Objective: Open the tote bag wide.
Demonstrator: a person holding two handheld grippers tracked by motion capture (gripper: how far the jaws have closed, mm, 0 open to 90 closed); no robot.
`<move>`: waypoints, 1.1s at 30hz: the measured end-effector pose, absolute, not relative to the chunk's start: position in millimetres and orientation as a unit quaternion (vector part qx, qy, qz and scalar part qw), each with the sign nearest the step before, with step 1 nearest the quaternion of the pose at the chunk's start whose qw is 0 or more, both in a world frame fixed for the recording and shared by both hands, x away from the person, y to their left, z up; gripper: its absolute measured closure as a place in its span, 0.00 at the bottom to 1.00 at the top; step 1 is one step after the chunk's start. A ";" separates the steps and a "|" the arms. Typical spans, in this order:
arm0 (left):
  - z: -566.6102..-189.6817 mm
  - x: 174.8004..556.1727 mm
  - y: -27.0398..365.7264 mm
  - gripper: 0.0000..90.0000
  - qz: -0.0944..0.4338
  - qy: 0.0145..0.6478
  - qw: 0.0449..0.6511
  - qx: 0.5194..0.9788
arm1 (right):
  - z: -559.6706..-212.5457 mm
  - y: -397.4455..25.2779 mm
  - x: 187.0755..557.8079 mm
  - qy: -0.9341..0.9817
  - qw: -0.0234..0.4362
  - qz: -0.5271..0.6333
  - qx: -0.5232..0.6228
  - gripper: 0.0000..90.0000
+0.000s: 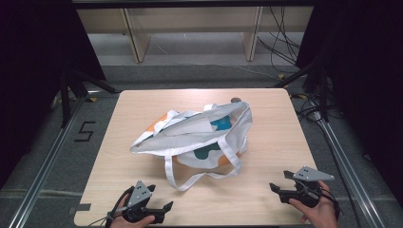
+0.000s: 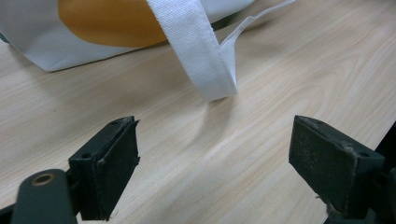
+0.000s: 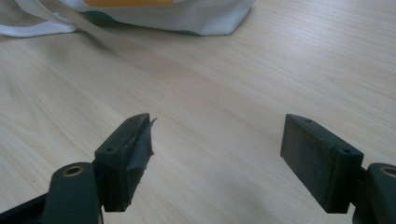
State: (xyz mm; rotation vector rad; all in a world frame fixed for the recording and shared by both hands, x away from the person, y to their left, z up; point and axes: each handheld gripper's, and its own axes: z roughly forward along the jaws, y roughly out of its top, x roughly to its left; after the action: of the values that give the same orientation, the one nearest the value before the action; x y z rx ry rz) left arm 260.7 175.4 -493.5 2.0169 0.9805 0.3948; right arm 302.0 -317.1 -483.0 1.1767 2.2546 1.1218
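Observation:
A white tote bag point(image 1: 199, 135) with orange and teal patches lies slumped on its side in the middle of the wooden table point(image 1: 285, 137), mouth toward the back right. Its long white strap point(image 1: 183, 178) loops toward the front edge. My left gripper point(image 1: 160, 197) is open at the front left, just short of that strap loop point(image 2: 205, 60), with bare wood between its jaws point(image 2: 215, 130). My right gripper point(image 1: 280, 180) is open at the front right, well clear of the bag point(image 3: 187, 14), over bare table point(image 3: 217, 126).
A small dark round thing point(image 1: 235, 99) sits at the table's back edge behind the bag. Metal rails point(image 1: 47, 156) run along both sides of the table. Cables point(image 1: 280, 42) and wooden shelf legs point(image 1: 135, 42) stand on the floor beyond.

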 end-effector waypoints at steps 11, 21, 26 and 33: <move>-492.5 261.3 176.8 0.17 0.161 0.378 0.411 0.814 | -483.5 -316.7 302.3 0.800 0.180 0.397 0.412 0.28; -493.4 262.7 174.4 0.18 0.157 0.387 0.423 0.805 | -481.0 -311.3 302.3 0.793 0.165 0.413 0.416 0.22; -490.4 266.7 176.1 0.36 0.156 0.390 0.410 0.810 | -468.4 -304.7 304.9 0.791 0.169 0.422 0.409 0.27; -474.9 273.7 180.2 0.77 0.171 0.358 0.412 0.821 | -443.7 -294.4 318.4 0.813 0.149 0.430 0.364 0.71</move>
State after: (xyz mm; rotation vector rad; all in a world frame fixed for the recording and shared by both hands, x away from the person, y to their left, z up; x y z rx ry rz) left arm 273.7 180.2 -474.9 2.0643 0.8996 0.4295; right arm 318.4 -294.4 -443.7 1.0456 2.3361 1.2345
